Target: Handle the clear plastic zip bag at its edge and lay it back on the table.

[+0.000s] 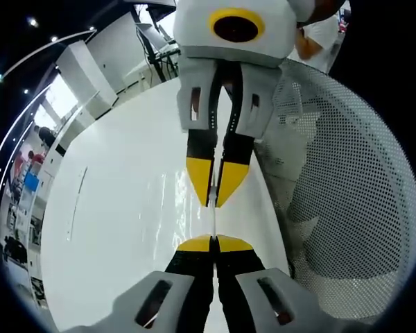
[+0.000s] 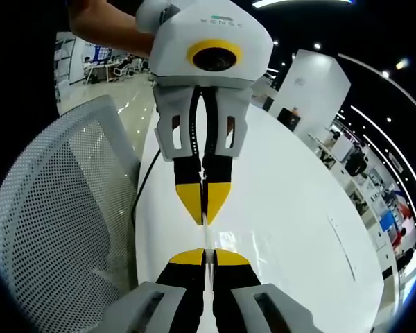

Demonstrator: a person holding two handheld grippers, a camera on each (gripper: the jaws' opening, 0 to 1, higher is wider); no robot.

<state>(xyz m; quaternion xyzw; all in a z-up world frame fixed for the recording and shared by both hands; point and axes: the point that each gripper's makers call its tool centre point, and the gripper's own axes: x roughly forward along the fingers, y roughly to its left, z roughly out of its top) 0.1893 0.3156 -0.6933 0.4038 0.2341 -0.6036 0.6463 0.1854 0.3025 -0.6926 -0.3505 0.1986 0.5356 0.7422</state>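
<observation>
Both claws are clenched on the bag's (image 1: 213, 220) edge, which runs as a thin pale strip from the left claw (image 1: 213, 244) to the right claw (image 1: 214, 198) just ahead of it, above the desk (image 1: 125, 229). Probably the bag is very light, limp and slick. Hold it by the stiffer zip edge, lest the film slip out.

L gripper (image 1: 213, 244) jaws closed, R gripper (image 2: 204, 257) jaws closed, tips facing, nearly touching
</observation>
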